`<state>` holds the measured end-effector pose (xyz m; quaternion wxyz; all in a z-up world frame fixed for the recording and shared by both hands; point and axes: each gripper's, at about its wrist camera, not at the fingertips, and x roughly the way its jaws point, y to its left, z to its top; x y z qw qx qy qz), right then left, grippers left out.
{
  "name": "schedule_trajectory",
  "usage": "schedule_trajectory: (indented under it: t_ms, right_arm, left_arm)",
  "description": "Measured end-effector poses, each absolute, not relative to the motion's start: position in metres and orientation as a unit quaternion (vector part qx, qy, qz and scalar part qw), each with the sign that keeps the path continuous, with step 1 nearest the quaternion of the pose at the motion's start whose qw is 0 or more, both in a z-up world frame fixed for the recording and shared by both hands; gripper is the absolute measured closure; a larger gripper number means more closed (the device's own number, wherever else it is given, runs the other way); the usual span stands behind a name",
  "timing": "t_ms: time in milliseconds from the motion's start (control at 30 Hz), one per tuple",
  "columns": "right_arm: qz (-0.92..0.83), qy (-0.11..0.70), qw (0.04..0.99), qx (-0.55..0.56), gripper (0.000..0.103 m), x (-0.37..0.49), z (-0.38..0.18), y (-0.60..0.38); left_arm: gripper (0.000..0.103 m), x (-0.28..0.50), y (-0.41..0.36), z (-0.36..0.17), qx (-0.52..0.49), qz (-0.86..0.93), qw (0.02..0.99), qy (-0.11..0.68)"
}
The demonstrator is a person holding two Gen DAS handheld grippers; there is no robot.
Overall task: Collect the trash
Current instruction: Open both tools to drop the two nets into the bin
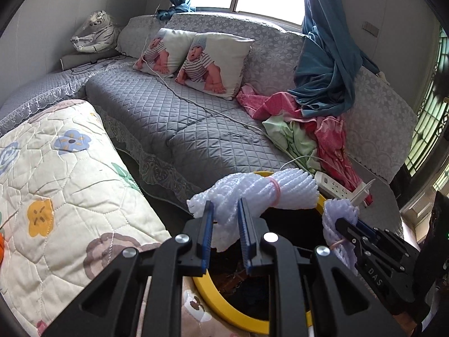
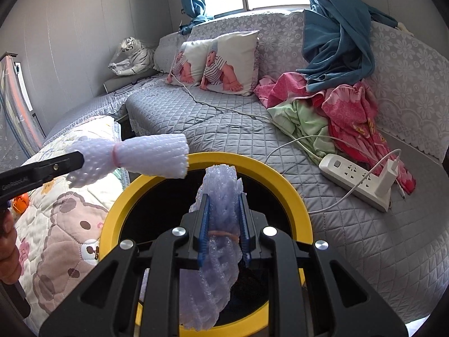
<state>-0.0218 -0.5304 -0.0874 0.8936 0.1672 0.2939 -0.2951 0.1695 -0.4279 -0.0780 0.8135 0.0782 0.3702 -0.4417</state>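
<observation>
Grey quilted sofa behind | left gripper clamps white foam net above yellow-rimmed bin | right gripper pinches lilac foam net over bin mouth | advice: centre each over opening, release one at a time.

I see the bin before the sofa's front edge. A power strip lies on its right end, pillows at the back.

Foam netting white, ribbed (matt); bin rim glossy yellow plastic; sofa cover quilted cloth
</observation>
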Motion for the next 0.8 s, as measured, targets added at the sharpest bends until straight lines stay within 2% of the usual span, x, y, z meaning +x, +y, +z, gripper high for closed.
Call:
schedule_trajectory:
  t_ms: [600, 733, 800]
  right_arm:
    - [-0.296, 0.309, 0.883, 0.192, 0.084, -0.021, -0.097, -0.542]
    - [-0.307, 0.307, 0.882, 0.18, 0.084, -0.021, -0.095, -0.54]
    - [-0.31, 0.307, 0.881, 0.182, 0.081, -0.022, -0.094, -0.539]
  left_arm:
    - [0.084, 0.176, -0.457, -0.102, 0.081, -0.448, 0.79, 0.411]
    - [0.082, 0.182, -0.455, -0.103, 0.064, -0.449, 0.785, 0.422]
    - [0.076, 0.184, -0.454, -0.101, 0.059, -0.451, 0.784, 0.423]
